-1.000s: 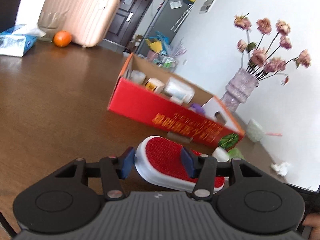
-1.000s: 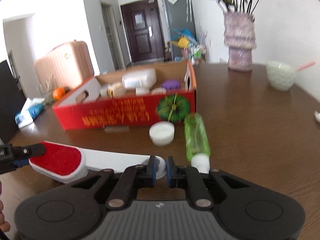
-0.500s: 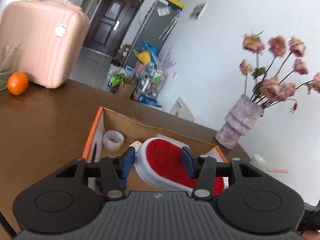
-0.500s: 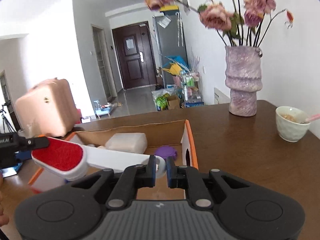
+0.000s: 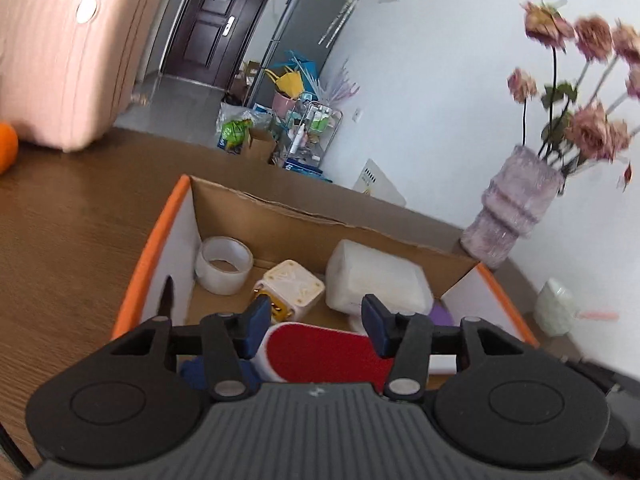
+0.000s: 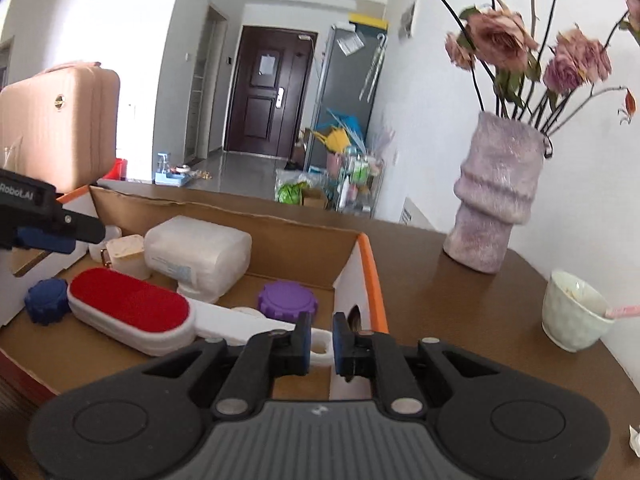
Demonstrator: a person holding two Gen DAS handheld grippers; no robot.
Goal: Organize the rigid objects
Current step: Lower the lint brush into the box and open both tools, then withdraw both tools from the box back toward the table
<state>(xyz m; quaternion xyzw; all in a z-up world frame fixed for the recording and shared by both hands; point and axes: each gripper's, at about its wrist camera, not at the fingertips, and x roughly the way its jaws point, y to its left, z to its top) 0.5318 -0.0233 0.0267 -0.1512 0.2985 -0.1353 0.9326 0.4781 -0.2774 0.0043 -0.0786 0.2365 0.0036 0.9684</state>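
A white lint brush with a red pad (image 6: 128,304) lies slanted inside the open cardboard box (image 6: 372,276). Its head is down by a blue cap (image 6: 46,300). My right gripper (image 6: 322,336) is shut on the looped end of the handle, over the box's right end. In the right wrist view, one of the left gripper's fingers (image 6: 60,232) hangs a little above the brush head, apart from it. In the left wrist view the brush (image 5: 328,356) shows just below my left gripper (image 5: 316,312), whose jaws stand apart over the box (image 5: 156,248).
The box also holds a tape roll (image 5: 224,266), a white cube (image 5: 292,288), a white plastic container (image 6: 200,252) and a purple cap (image 6: 287,300). A vase of flowers (image 6: 496,196) and a bowl (image 6: 576,312) stand to the right. A pink suitcase (image 5: 68,52) and an orange (image 5: 6,146) are far left.
Both grippers carried the brush from the table in front of the box to over its inside. The brush head has sunk into the box, below the left fingers that pinched it earlier.
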